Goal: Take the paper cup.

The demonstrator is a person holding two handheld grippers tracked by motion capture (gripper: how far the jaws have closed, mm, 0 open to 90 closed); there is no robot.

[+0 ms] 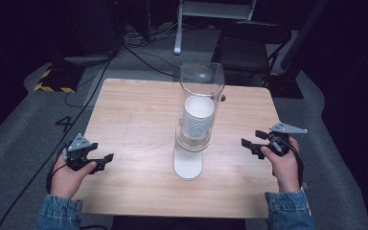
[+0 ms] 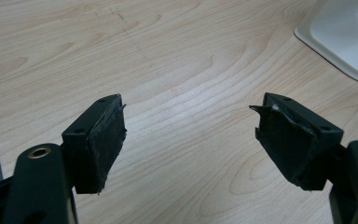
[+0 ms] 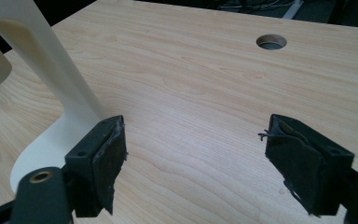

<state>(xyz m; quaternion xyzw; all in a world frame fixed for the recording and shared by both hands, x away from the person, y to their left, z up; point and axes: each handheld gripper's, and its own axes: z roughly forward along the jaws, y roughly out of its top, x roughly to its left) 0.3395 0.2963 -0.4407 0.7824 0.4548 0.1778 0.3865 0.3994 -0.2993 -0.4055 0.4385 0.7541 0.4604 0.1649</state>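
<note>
- The left tool (image 1: pixel 106 158) rests low at the desk's 8 o'clock corner, jaws spread wide with nothing between them; in the left gripper view (image 2: pixel 189 135) bare wood shows between its pads.
- The right tool (image 1: pixel 250 143) sits at about 4 o'clock, jaws likewise parted and empty; the right gripper view (image 3: pixel 193 158) shows only desk grain in the gap.
- Between them, at the desk's (image 1: pixel 134 120) centre, stands a white stand (image 1: pixel 188 165) carrying a clear tube (image 1: pixel 202 81), upright.
- Inside the tube sits a stack of white cups (image 1: pixel 197 120), mouth up; how many cups cannot be told.
- The stand's flat base (image 2: pixel 340 37) is cut off at 2 o'clock in the left gripper view; its curved upright (image 3: pixel 51 65) runs off the top at 10 o'clock in the right gripper view.
- A round hole (image 3: pixel 271 42) pierces the desk toward its far edge, at 1 o'clock from the right tool.
- Both tools are well apart from the stand, with open wood on either side.
- Beyond the far edge, at 12 o'clock, a dark chair (image 1: pixel 249 48) and floor cables (image 1: pixel 143 57) are dim.
</note>
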